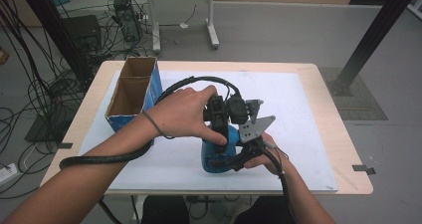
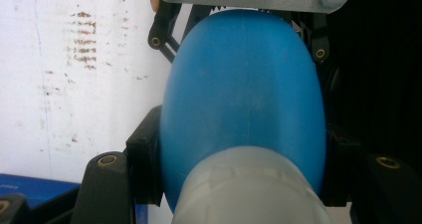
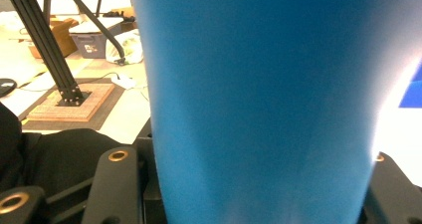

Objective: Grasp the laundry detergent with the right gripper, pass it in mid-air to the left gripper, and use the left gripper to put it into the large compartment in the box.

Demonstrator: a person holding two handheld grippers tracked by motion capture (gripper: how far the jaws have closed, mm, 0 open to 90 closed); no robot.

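Both your claws pinch the same blue bottle [image 1: 217,157]. Your left claw [image 1: 222,134] comes from above and presses its two black jaws on the rounded sides of the bottle body, as the left gripper view shows [image 2: 241,109]; a grey cap [image 2: 249,189] sits at the near end there. Your right claw [image 1: 234,160] grips the bottle from the near side, low over the white mat [image 1: 298,114], and its jaws touch both sides of the blue wall [image 3: 259,104]. The open cardboard box [image 1: 133,87] stands to the left of your left claw, beside your wrist. To the right of both claws the mat is bare up to the bench edge [image 1: 343,134]. The front edge of the bench is just behind your right hand [image 1: 263,157].
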